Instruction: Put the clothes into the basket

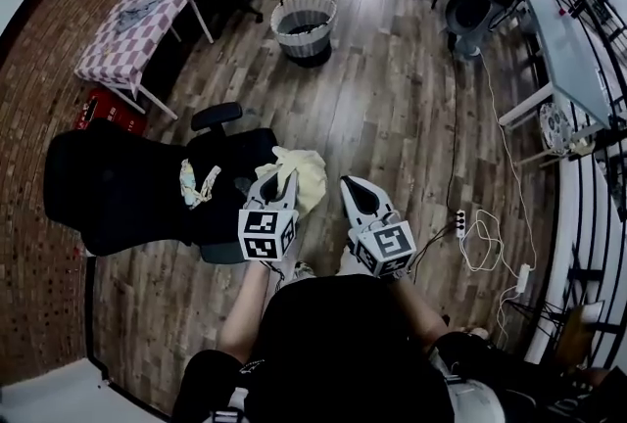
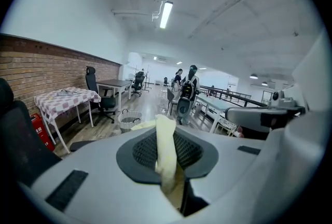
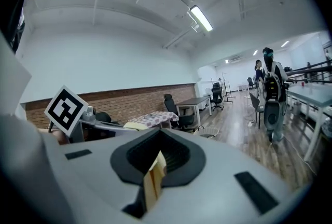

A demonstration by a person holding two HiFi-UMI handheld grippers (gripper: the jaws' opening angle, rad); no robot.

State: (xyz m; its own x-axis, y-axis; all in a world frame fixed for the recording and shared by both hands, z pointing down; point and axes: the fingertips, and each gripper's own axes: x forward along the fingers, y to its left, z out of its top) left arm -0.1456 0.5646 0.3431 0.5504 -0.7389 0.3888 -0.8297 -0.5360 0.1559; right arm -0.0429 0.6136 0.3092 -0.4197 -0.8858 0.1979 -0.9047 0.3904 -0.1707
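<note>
Two jaws of the left gripper (image 1: 278, 180) clench a pale yellow cloth (image 1: 309, 180) at frame centre, the right gripper (image 1: 352, 186) beside it pinched shut, while the woven basket (image 1: 302, 41) at upper centre holds something dark

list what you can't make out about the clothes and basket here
basket contents: head view, small and dark inside
grey item on checked table: head view, too small to name
pale sliver in the right gripper: right gripper view, too little shows to identify
yellow cloth: head view, left gripper covers part
</note>
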